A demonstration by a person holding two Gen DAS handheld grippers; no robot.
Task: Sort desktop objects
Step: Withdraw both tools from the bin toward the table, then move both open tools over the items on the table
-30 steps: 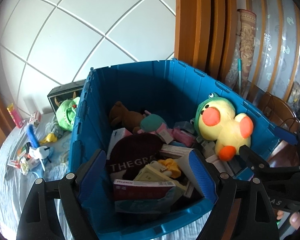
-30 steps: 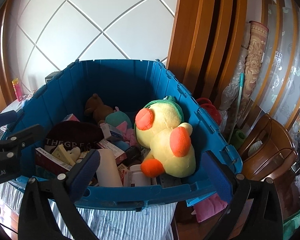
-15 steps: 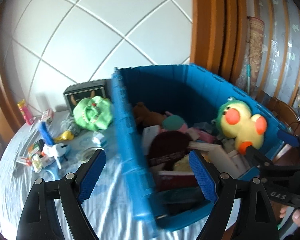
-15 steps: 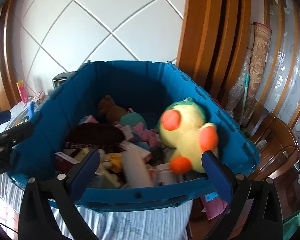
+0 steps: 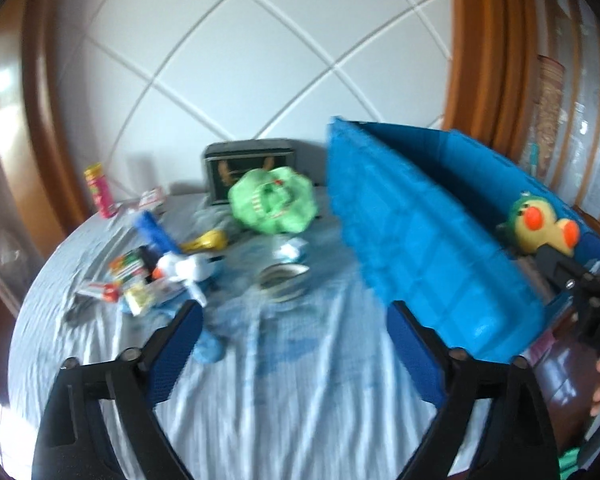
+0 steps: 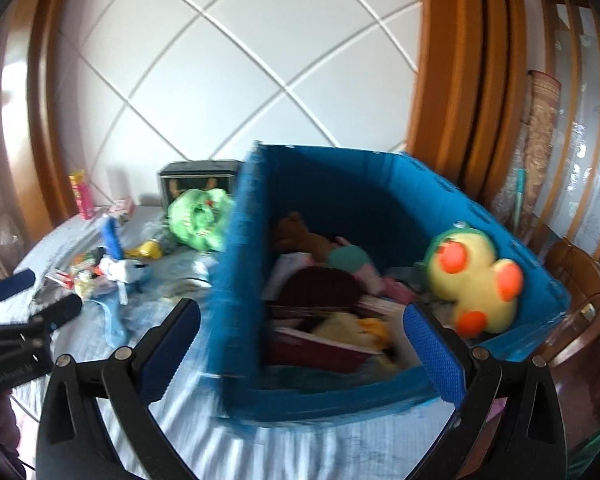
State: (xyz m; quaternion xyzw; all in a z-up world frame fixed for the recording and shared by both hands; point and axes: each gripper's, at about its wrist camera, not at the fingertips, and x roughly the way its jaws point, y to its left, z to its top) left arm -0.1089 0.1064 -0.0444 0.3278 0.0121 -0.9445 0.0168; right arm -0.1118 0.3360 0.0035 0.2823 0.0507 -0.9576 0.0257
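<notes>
On a round table (image 5: 300, 392) draped in a wrinkled pale blue striped cloth, before a white wall panel crossed by diagonal grooves and framed in curved brown wood, a deep blue plastic crate (image 6: 384, 396) is sitting at the right side, packed with toys and boxes. Both views are blurring with motion. A plump yellow plush duck (image 6: 474, 276) with orange cheeks and feet is leaning against the crate's right wall, with a brown teddy bear (image 6: 300, 232) lying near the back and flat cartons stacked toward the front. Left of the crate, loose items are lying scattered on the cloth: a crumpled green mask (image 5: 274, 200) in front of a dark box (image 5: 250, 160), a roll of tape (image 5: 282, 280) near the crate's wall, a white toy plane (image 5: 188, 270), a yellow toy (image 5: 208, 240), a blue brush (image 5: 154, 232), small colourful packets (image 5: 130, 268) and a pink tube (image 5: 98, 190) standing at the far edge. The left gripper (image 5: 296, 344) is hovering over bare cloth, its blue ribbed pads spread wide after just opening further, with nothing between them. The right gripper (image 6: 300, 348) is hanging over the crate's near left corner, its jaws likewise released and gripping nothing.
</notes>
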